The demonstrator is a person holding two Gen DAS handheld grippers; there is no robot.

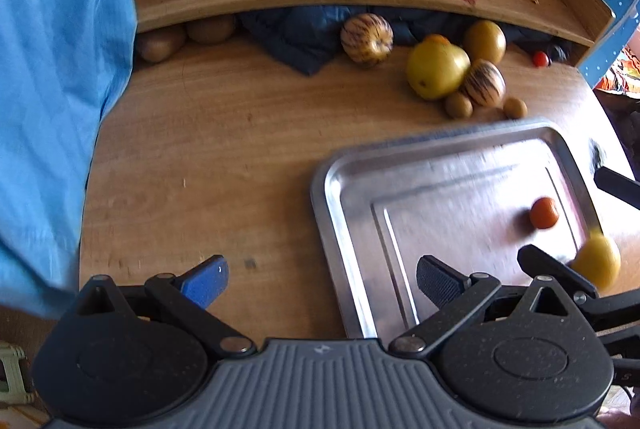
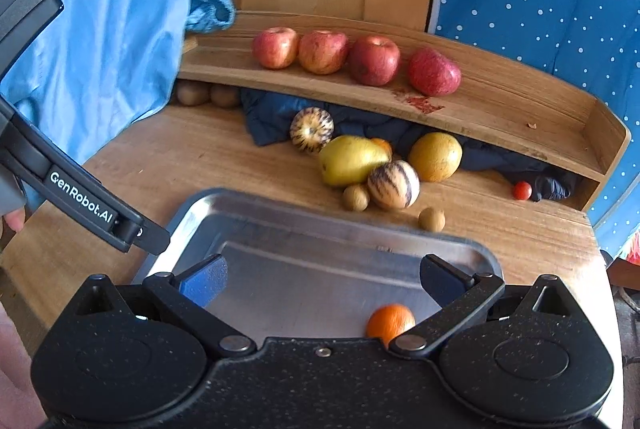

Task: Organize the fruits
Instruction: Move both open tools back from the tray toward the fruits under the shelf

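Both the left gripper [image 1: 322,279] and right gripper [image 2: 320,279] hover with fingers spread wide, holding nothing, over the steel tray [image 2: 280,225], where one orange [image 2: 390,321] lies collected. Beyond, loose fruit clusters on the bench [image 2: 160,157]; four apples [image 2: 324,51] line the shelf [image 2: 520,109], seemingly sorted.

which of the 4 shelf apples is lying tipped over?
The rightmost apple: darkest red, elongated and tipped on its side; the other three sit upright on the shelf.
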